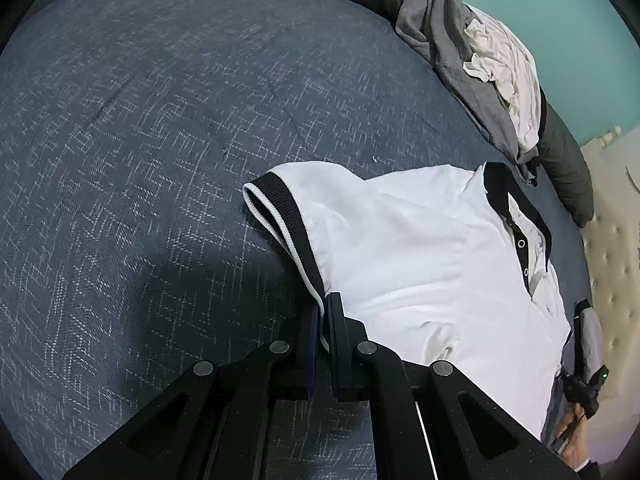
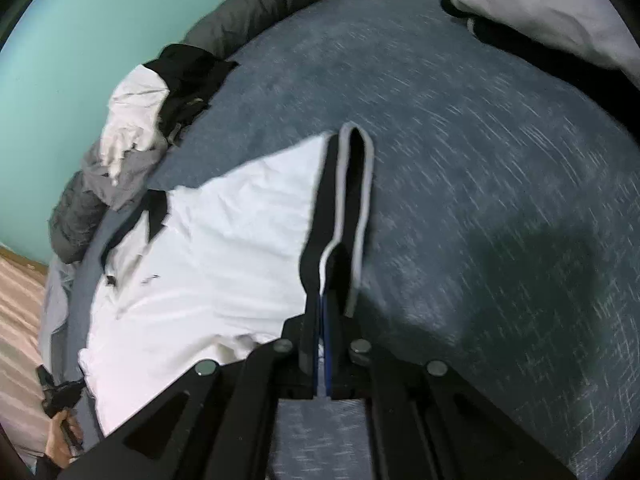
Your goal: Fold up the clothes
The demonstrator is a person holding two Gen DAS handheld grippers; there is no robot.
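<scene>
A white polo shirt [image 1: 420,248] with black collar and black sleeve cuffs lies spread on the dark blue bedspread [image 1: 140,140]. My left gripper [image 1: 324,304] is shut on the edge of one black-trimmed sleeve [image 1: 276,204]. The shirt also shows in the right wrist view [image 2: 208,240]. My right gripper [image 2: 325,280] is shut on the other sleeve's black cuff [image 2: 352,184], which stands up loosely in front of the fingers. The other gripper and the hand holding it show at the frame edges [image 1: 586,384] [image 2: 60,400].
A pile of grey and white clothes [image 1: 472,52] lies at the bed's far edge by the teal wall, also in the right view [image 2: 136,120]. A dark quilt [image 1: 568,168] runs along that edge. A white pillow [image 2: 540,12] lies far right.
</scene>
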